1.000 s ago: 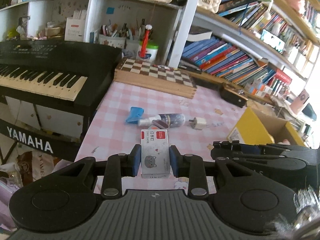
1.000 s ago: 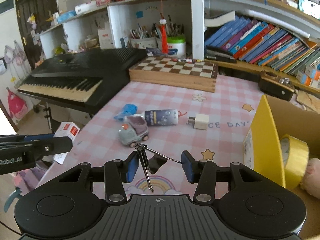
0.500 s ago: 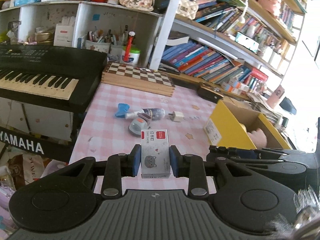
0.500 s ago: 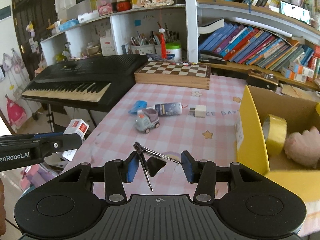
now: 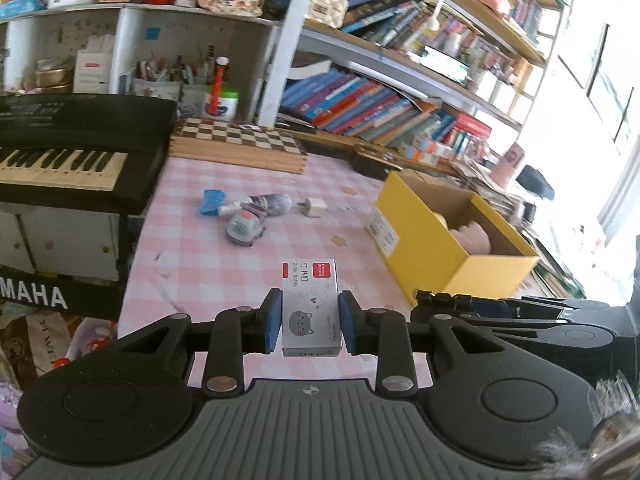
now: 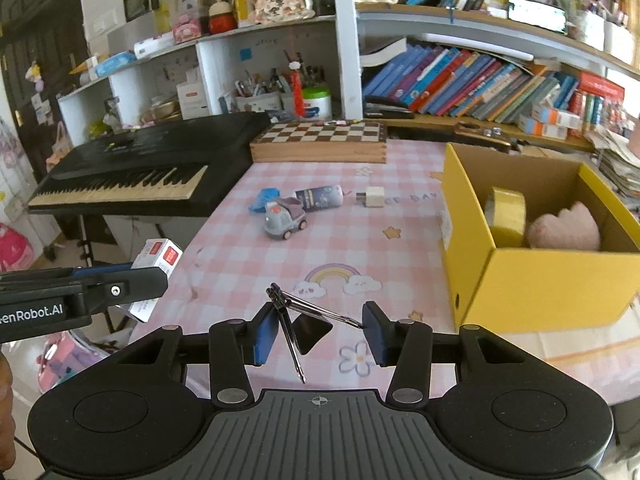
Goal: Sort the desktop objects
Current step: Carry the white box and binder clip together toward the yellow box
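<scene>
- Left wrist view: the left hand-held gripper [image 5: 310,326] is clamped on a staple box [image 5: 311,307], pads on its two long sides, box held in the air above the near edge of the tabletop [image 5: 192,264], short of the yellow box [image 5: 424,248].
- Right wrist view: the right hand-held gripper [image 6: 319,332] is clamped on a binder clip [image 6: 308,322], gripped by its splayed wire handles rather than its black body; one handle tip sits at the very edge of the right pad.
- Risk: that thin, springy wire could slip off the pad, and the clip would spring away or drop onto the tabletop before it gets to the yellow box [image 6: 520,280].
- Risk: both hand-held grippers sit close side by side, so converging on the yellow box together could knock one against the other and jar a load loose.
- Risk: a low approach could catch the yellow box's near wall and shove it along the tabletop.
- Risk: tape [image 6: 506,216] and a pink plush [image 6: 564,230] already fill the yellow box's far end; a careless drop could bounce off them and out.
- Toy truck [image 6: 284,222], tube [image 6: 318,198], blue piece [image 6: 262,202] and plug [image 6: 372,197] lie on the tabletop left of the yellow box, well apart from both hand-held grippers.
</scene>
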